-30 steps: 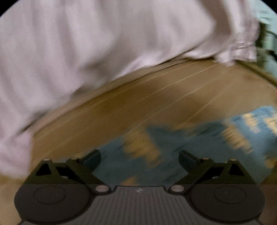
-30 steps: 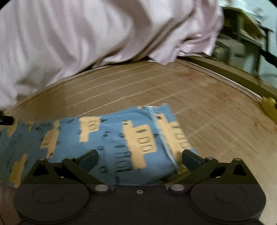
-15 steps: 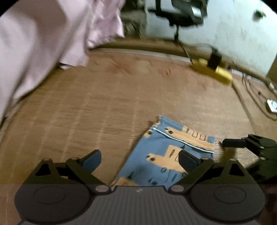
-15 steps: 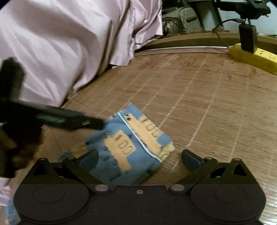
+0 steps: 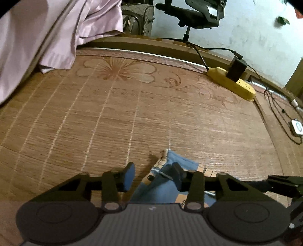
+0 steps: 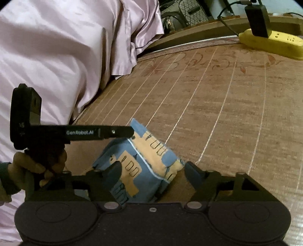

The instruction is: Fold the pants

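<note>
My left gripper (image 5: 153, 175) has its two black fingers set apart, with the small blue pants printed with tan shapes (image 5: 170, 181) lying between and just under them, though I cannot tell whether either pad actually touches the cloth. My right gripper (image 6: 153, 174) is likewise spread open, its fingers on either side of the same folded bundle, which sits on the mat directly in front of it; from this side the left gripper's black finger reaches in level from the left and its tip meets the top edge of the pants. My own left hand (image 6: 36, 168) grips that tool's handle at the frame's left. The pants rest on a brown woven bamboo mat with pale stitching lines and a printed flower pattern (image 5: 132, 106), bordered by a wooden bed frame (image 5: 151, 42). A crumpled pale pink satin sheet (image 6: 66, 47) lies heaped along the mat's left side. A yellow power strip (image 5: 232, 83) with a black adapter plugged in sits at the far edge, cables trailing right. Beyond stand a black office chair (image 5: 197, 13) and a whitish wall (image 5: 255, 34). The near part of the pants is hidden behind both gripper bodies.
</note>
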